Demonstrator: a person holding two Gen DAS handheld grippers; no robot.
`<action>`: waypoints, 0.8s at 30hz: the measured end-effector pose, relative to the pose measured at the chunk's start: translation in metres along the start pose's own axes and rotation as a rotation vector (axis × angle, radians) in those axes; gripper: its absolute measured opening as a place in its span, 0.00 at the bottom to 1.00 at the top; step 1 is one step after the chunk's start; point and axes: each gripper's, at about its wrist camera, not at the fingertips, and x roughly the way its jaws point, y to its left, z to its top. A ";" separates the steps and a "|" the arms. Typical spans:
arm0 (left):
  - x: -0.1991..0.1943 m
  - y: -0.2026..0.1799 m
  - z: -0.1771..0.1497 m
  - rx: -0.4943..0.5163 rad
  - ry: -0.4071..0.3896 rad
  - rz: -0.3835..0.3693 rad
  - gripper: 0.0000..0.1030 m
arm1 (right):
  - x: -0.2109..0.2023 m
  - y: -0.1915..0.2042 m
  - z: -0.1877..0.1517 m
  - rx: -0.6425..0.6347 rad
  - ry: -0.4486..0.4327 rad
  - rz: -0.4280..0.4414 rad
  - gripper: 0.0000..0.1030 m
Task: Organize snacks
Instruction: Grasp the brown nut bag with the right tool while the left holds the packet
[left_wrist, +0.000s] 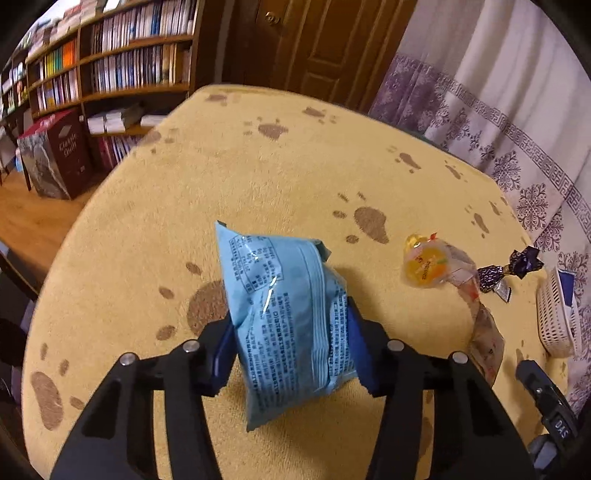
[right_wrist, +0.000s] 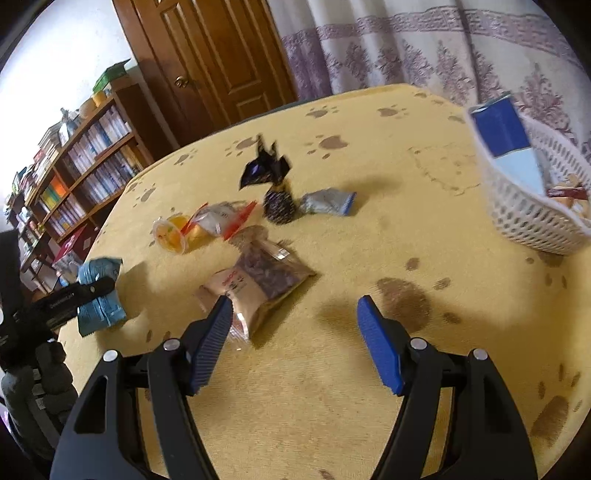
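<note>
My left gripper (left_wrist: 291, 332) is shut on a light blue snack packet (left_wrist: 284, 314), its blue pads pressing both sides and holding it just above the yellow paw-print tablecloth (left_wrist: 258, 177). The right wrist view shows the same packet (right_wrist: 99, 295) at the far left. My right gripper (right_wrist: 293, 306) hovers open over the cloth with nothing between its fingers. A brown snack bag (right_wrist: 258, 284) lies just beyond its left finger. A white lattice basket (right_wrist: 532, 221) at the far right holds a blue box (right_wrist: 502, 129) and some small snacks.
Loose on the cloth lie an orange jelly cup (right_wrist: 171, 234), a clear packet with red trim (right_wrist: 221, 221), a dark purple wrapped sweet (right_wrist: 277, 205) and a silver-blue sachet (right_wrist: 327, 201). Bookshelves (left_wrist: 110, 66), a wooden door (right_wrist: 221, 66) and curtains (right_wrist: 443, 44) stand behind the table.
</note>
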 end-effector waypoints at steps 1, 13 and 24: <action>-0.003 -0.002 0.001 0.010 -0.010 0.000 0.51 | 0.003 0.002 0.000 -0.003 0.010 0.011 0.69; -0.031 -0.010 0.003 0.059 -0.072 -0.038 0.51 | 0.054 0.040 0.021 -0.076 0.062 -0.012 0.73; -0.032 -0.013 0.000 0.076 -0.069 -0.051 0.51 | 0.072 0.067 0.016 -0.236 0.034 -0.168 0.59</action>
